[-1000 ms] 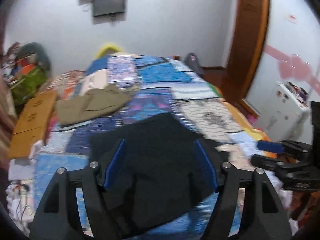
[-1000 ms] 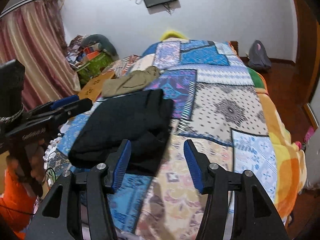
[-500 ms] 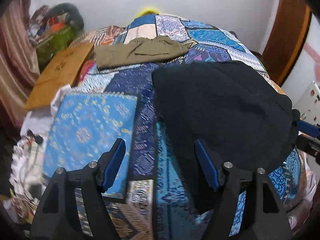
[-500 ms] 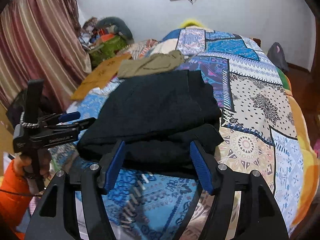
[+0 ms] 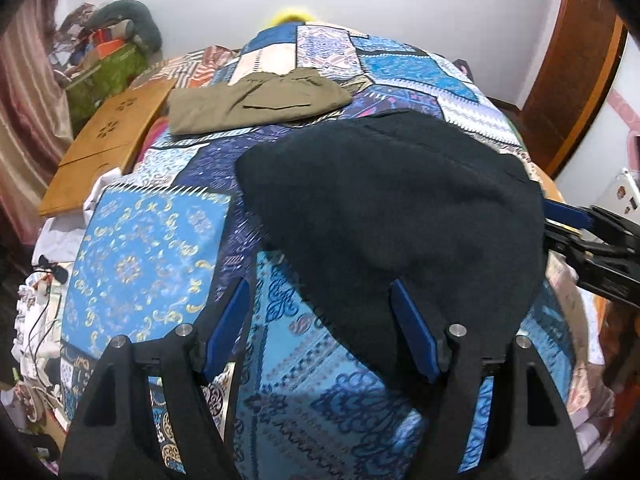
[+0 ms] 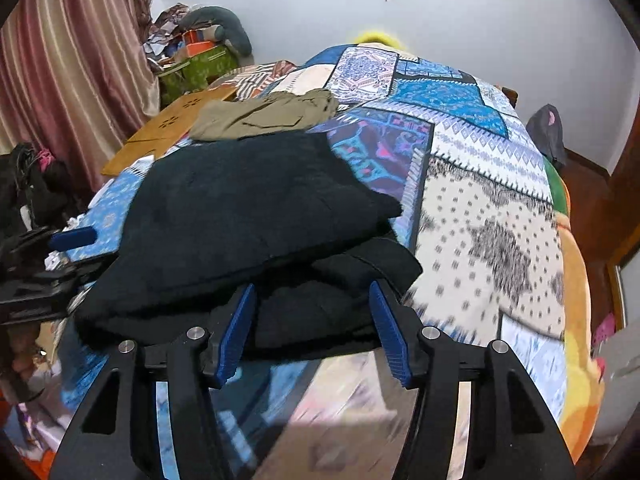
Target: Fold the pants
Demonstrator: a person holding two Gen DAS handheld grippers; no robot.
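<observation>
No readable writing anywhere right now, for what it's worth. The lettering on the side of the other gripper in the earlier shots is too blurred or out of frame here, and the white box (image 5: 624,196) at the right has stickers I can't make out.

The black pants (image 6: 248,216) sit folded in a thick stack on the patchwork bedspread (image 6: 492,216), near the front edge of the bed. Olive pants (image 5: 256,100) lie folded farther back, well apart from the black ones, next to a wooden board (image 5: 108,140).

Left gripper (image 5: 320,312) is spread wide over the stack's front left corner, with bedspread and a bit of black cloth between the fingers, nothing pinched. Right gripper (image 6: 312,320) is released too, its jaws straddling the front edge of the stack; they've just been closing a little, pads not pressing yet.

Compared with a second ago, both cameras are lower and nearer to the pants. The wall TV has slid mostly out of the left view.
</observation>
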